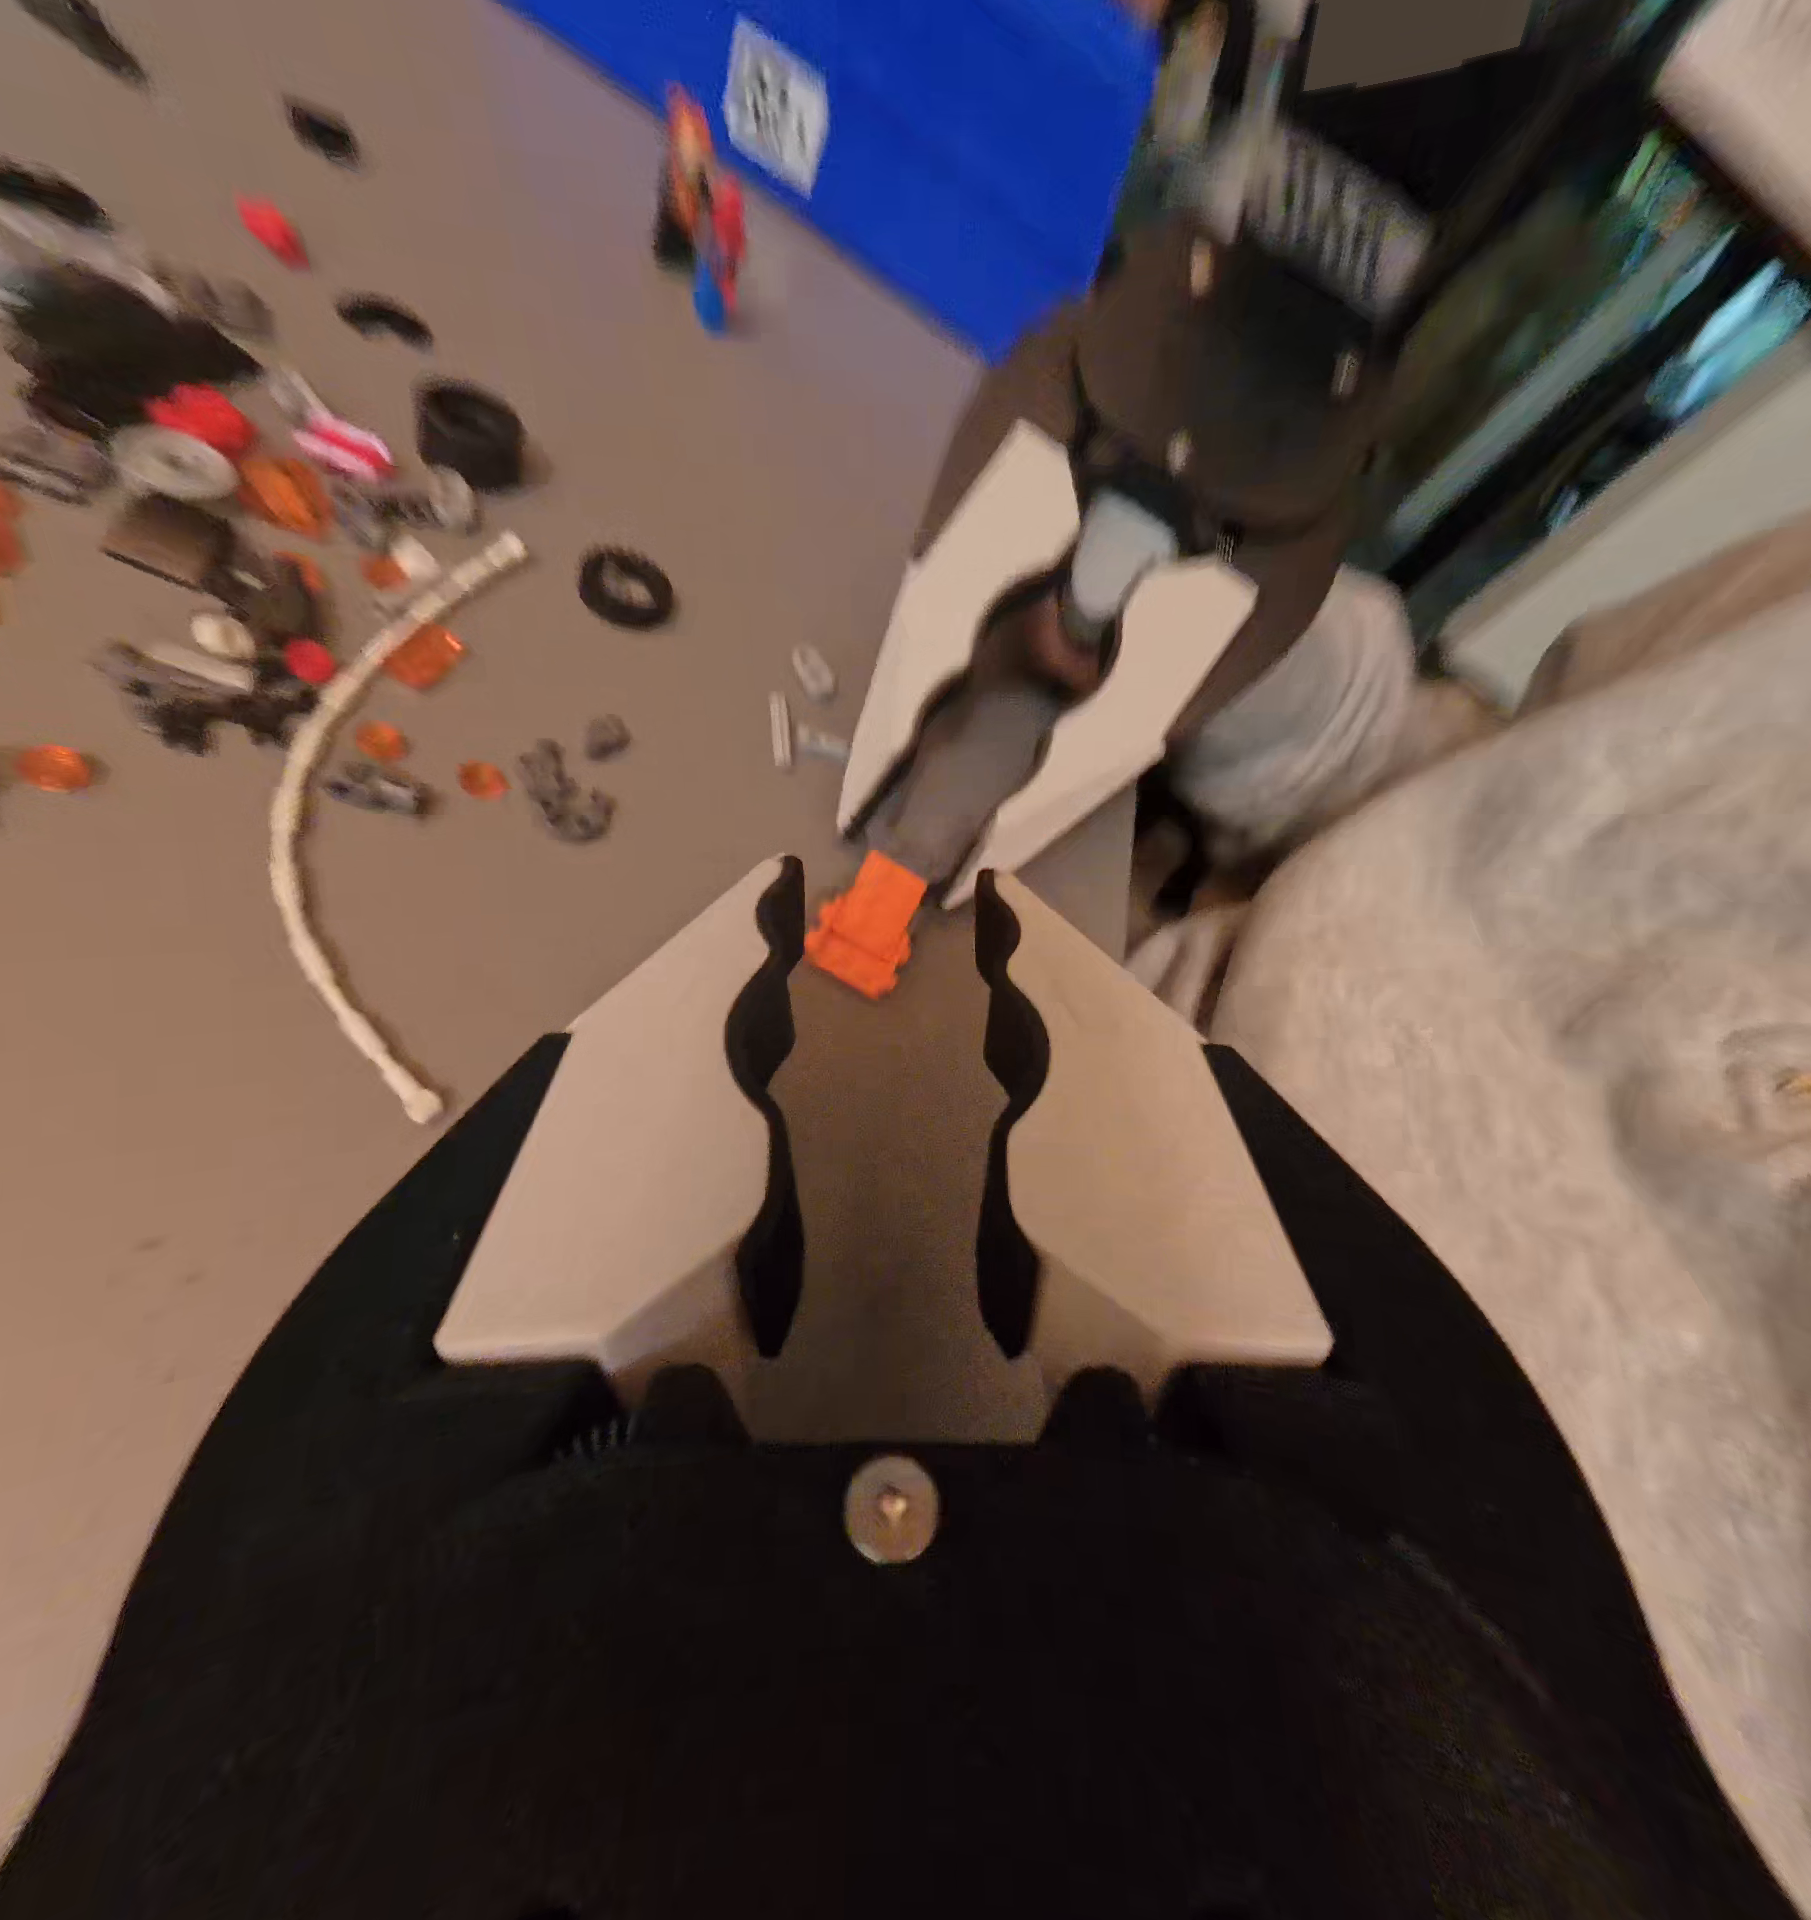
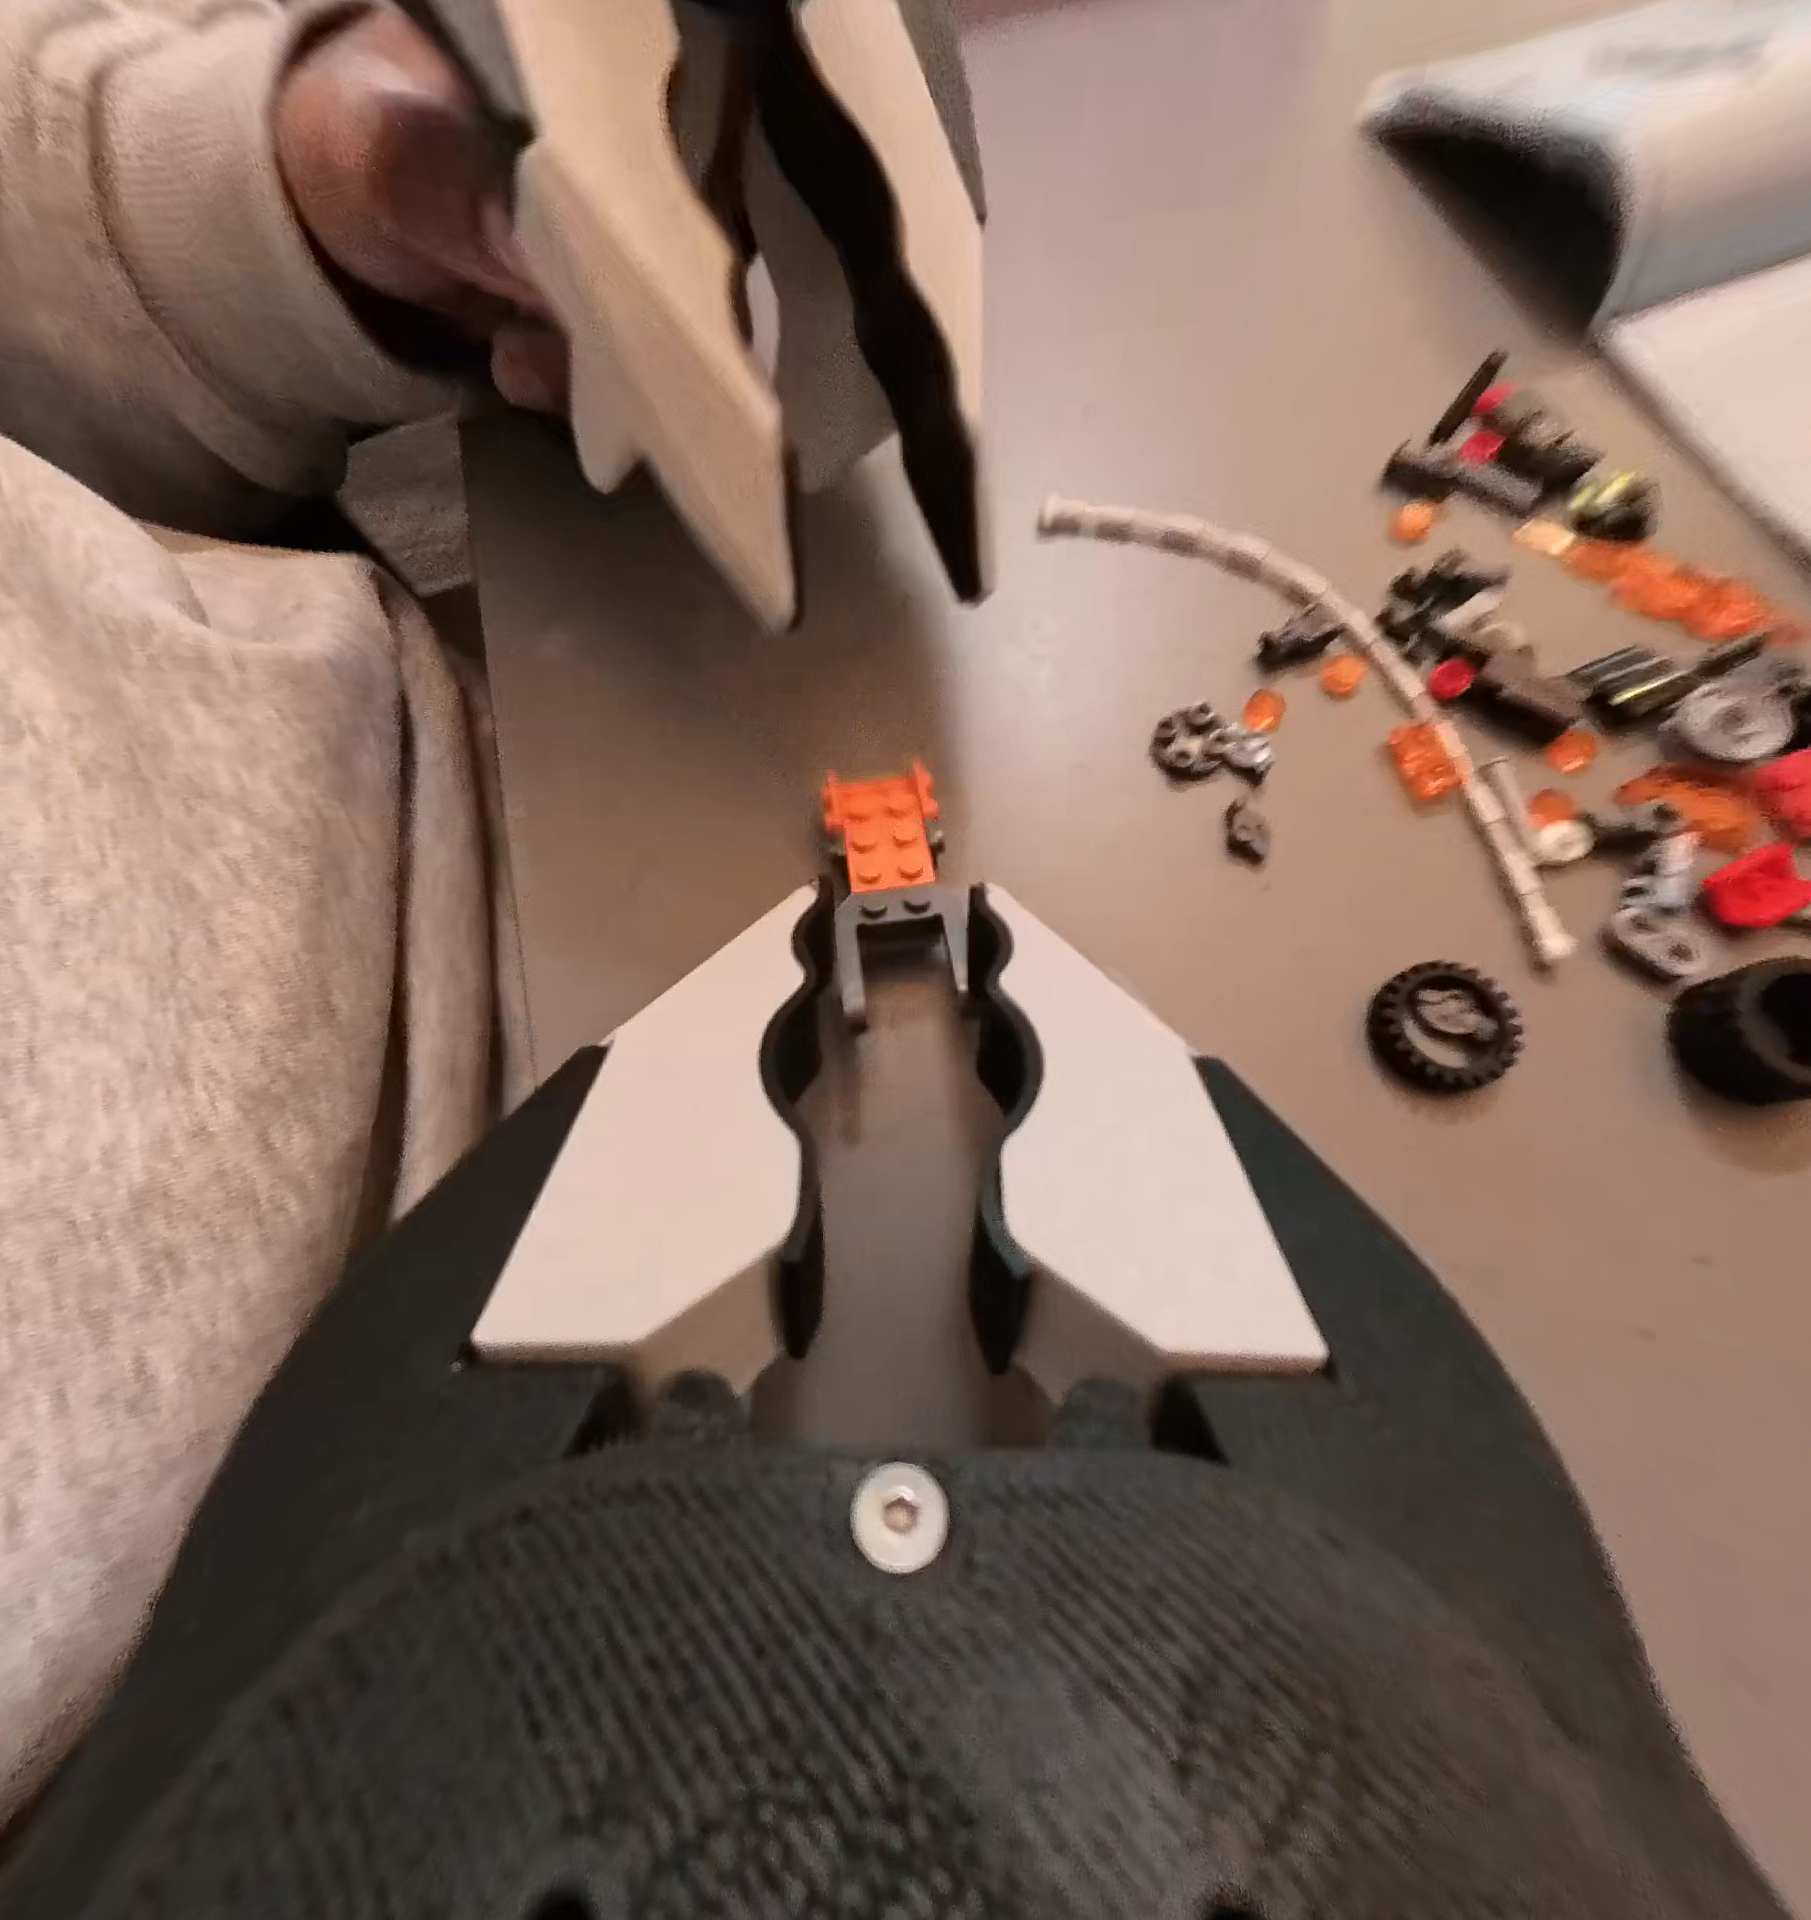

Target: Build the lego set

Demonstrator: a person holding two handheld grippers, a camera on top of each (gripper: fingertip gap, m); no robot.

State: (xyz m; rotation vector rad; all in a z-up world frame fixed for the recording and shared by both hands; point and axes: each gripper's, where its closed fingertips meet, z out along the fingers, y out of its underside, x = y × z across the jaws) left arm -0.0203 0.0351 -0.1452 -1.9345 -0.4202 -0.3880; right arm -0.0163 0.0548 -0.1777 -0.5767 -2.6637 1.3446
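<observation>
A small assembly of orange plates [image 2: 880,821] on a dark grey wedge piece [image 2: 896,925] sits low over the grey-brown table [image 2: 1244,1299]. My right gripper [image 2: 893,896] is shut on the grey end of it. In the left wrist view the orange plates [image 1: 865,930] stick out from the right gripper [image 1: 906,868] toward my left gripper [image 1: 885,871]. My left gripper is open and empty, its tips on either side of the orange end. It hangs above and beyond the assembly in the right wrist view [image 2: 875,603].
Loose pieces lie in a pile [image 1: 205,499] [image 2: 1607,707]: a white ribbed tube [image 1: 329,748], black tyres [image 1: 470,431] [image 2: 1441,1023], orange and red bits. A blue box [image 1: 932,156] and a small figure [image 1: 709,229] stand at the back. Beige fabric [image 1: 1503,1091] borders the table. A hand [image 2: 392,208] holds the left gripper. One gripper's finger ends stand about 4 centimeters off the other's.
</observation>
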